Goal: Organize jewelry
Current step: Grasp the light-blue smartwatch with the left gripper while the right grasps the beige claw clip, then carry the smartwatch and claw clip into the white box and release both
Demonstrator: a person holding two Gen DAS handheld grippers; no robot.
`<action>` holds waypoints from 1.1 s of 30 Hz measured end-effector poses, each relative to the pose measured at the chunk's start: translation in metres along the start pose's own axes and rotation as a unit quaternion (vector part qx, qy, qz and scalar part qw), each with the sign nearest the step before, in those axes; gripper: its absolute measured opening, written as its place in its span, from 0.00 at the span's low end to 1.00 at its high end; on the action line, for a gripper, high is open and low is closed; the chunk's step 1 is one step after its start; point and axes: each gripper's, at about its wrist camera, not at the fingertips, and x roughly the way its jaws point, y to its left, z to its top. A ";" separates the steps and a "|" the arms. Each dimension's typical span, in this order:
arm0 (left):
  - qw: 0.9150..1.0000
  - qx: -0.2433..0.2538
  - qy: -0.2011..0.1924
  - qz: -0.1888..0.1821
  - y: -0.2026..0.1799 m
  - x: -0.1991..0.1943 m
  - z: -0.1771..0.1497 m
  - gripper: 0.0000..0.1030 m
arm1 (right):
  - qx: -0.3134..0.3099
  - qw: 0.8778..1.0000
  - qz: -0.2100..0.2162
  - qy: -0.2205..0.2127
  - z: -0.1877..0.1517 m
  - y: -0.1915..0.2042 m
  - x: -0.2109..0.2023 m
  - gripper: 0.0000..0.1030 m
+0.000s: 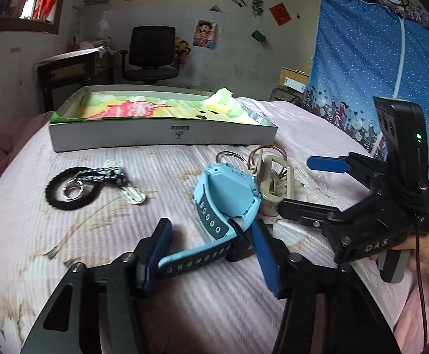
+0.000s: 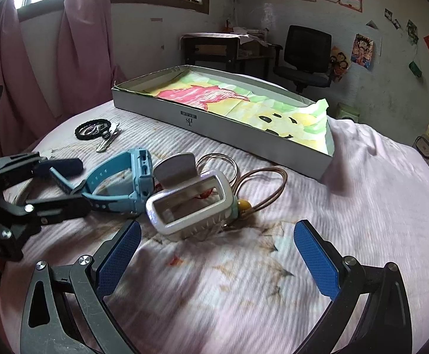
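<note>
The left hand-held gripper (image 1: 211, 253) straddles the blue watch (image 1: 226, 194) strap, jaws apart, not yet clamped. Next it must close, then lift toward the box (image 1: 161, 138). The right hand-held gripper (image 2: 217, 262) hovers open.

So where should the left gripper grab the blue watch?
Grip the watch by its lower strap, which already lies flat between the open left gripper fingers. Come in from the near side; the strap is thin, while the case is bulky and leans on the clip.

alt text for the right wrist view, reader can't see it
The open right gripper hovers over a pink bedspread, facing a beige hair claw clip beside a blue watch. The left gripper flanks the watch strap; a shallow box lies behind.
</note>
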 end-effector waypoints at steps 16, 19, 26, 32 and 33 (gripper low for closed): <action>1.000 -0.004 0.018 -0.013 0.000 0.011 -0.001 0.22 | -0.013 1.000 0.022 0.007 0.005 0.004 0.020 0.72; 1.000 -0.003 0.012 -0.010 -0.001 0.009 -0.002 0.18 | -0.010 1.000 0.024 0.005 0.003 0.004 0.018 0.64; 1.000 -0.001 -0.011 0.000 -0.004 0.000 -0.007 0.11 | -0.006 0.999 0.033 -0.004 0.001 0.002 0.016 0.61; 1.000 -0.015 -0.027 0.000 -0.002 -0.010 -0.013 0.11 | 0.016 0.998 0.054 -0.012 -0.003 -0.001 0.006 0.61; 0.999 -0.017 -0.030 0.000 -0.002 -0.012 -0.014 0.11 | 0.019 0.998 0.056 -0.011 -0.004 0.000 0.004 0.61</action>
